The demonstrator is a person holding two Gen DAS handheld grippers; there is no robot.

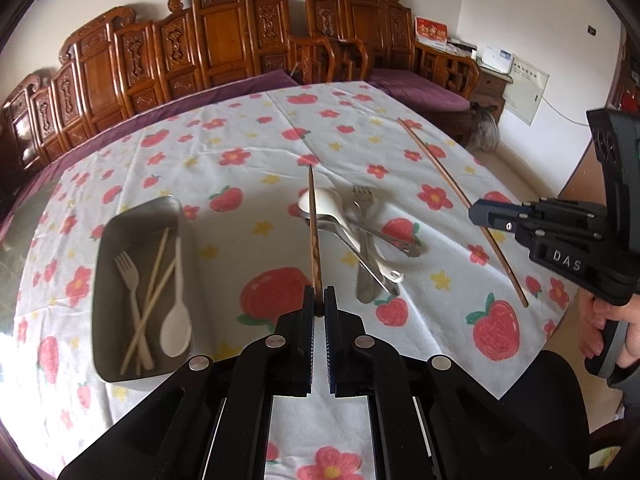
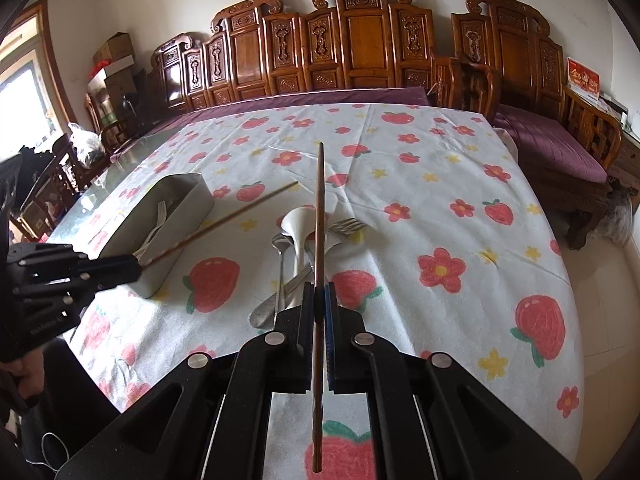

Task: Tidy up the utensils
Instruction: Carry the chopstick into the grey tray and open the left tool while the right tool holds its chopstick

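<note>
Wooden chopsticks [image 1: 315, 240] [image 2: 319, 216], one apparently clamped in each gripper [image 1: 319, 300] [image 2: 319, 296].

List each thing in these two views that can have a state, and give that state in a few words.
left gripper: shut on a brown chopstick
right gripper: shut on second brown chopstick
metal tray: holds pale fork, spoon, chopsticks
metal utensils: piled loose on tablecloth
</note>
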